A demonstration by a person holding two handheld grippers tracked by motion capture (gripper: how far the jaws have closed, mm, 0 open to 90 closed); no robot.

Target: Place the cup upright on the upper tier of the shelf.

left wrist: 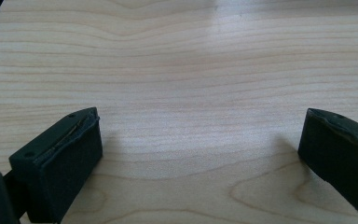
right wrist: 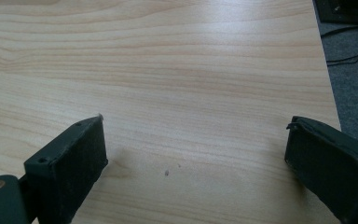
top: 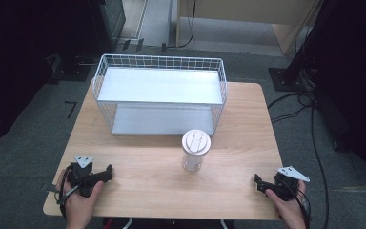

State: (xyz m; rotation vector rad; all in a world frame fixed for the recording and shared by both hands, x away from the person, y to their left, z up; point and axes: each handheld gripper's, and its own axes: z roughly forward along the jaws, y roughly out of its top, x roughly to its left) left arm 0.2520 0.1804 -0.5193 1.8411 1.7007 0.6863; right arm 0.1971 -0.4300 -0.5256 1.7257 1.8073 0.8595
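Likely a reach next: with the left gripper and right gripper both spread wide and empty at the lower corners of the pale wooden table, approach the clear white-lidded plastic cup (centre frame, before the white wire two-tier shelf) low and level.
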